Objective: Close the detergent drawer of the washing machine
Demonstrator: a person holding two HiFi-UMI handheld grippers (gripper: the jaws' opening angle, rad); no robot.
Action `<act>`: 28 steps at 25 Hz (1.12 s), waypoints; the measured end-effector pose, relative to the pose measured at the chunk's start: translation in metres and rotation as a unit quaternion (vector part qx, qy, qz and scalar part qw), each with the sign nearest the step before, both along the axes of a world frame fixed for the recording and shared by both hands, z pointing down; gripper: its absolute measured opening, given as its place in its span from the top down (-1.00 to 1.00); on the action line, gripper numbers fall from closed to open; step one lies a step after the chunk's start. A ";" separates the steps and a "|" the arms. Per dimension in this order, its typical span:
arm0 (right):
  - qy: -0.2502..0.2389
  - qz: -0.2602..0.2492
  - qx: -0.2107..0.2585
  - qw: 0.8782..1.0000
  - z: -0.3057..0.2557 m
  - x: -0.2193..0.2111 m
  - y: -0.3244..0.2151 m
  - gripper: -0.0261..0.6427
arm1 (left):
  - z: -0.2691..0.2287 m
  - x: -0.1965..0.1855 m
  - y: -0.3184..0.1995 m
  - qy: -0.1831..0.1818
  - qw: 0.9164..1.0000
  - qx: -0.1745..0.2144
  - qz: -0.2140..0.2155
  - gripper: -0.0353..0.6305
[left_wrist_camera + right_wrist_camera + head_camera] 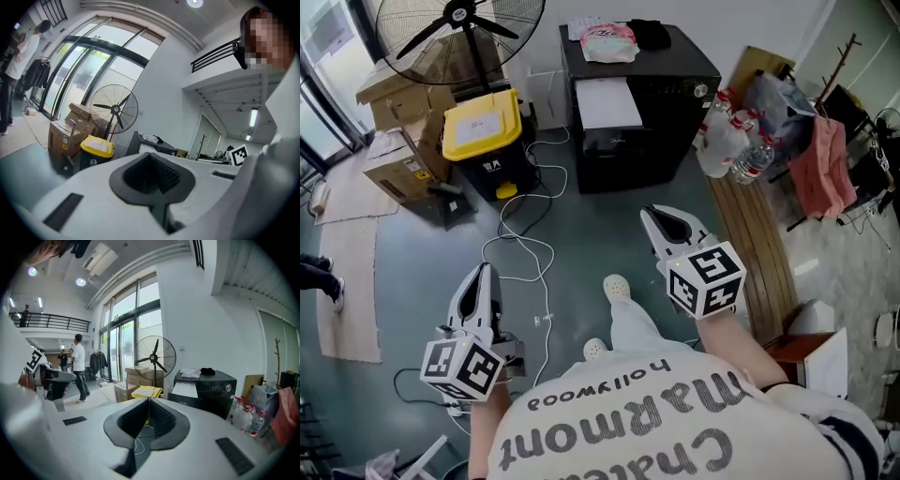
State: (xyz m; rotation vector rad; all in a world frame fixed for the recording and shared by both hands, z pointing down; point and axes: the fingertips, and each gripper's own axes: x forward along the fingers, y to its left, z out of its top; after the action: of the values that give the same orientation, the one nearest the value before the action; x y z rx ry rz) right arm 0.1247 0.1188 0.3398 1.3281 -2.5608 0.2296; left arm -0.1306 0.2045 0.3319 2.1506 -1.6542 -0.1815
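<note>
The grey-green floor (pixel 581 220) carries everything in front of me. At the far side the black washing machine (pixel 637 103) stands on it, with a yellow-lidded bin (pixel 483 141) to its left and cardboard boxes (pixel 398 169) further left. A white cable (pixel 525 248) loops across the middle. On the right lies a long wooden board (pixel 759 244), with water bottles (pixel 736 145) by its far end. My shoes (pixel 617 288) stand nearest.
</note>
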 end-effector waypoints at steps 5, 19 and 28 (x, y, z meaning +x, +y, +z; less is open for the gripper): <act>-0.001 -0.014 -0.001 1.000 0.002 -0.013 -0.023 0.83 | 0.003 -0.009 -0.012 0.005 1.000 0.000 -0.014 0.87; -0.003 -0.057 -0.004 0.998 0.005 -0.036 -0.144 0.83 | -0.008 -0.026 -0.100 0.011 0.998 0.009 -0.063 0.87; -0.031 -0.098 -0.063 0.993 0.039 -0.034 -0.228 0.83 | -0.001 -0.020 -0.163 0.010 0.994 0.011 -0.104 0.87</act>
State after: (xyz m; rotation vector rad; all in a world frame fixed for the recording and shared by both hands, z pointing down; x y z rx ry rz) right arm 0.0906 -0.1091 0.3788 1.0335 -2.6567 0.3926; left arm -0.1501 0.0413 0.3312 1.9822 -1.8719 -0.2835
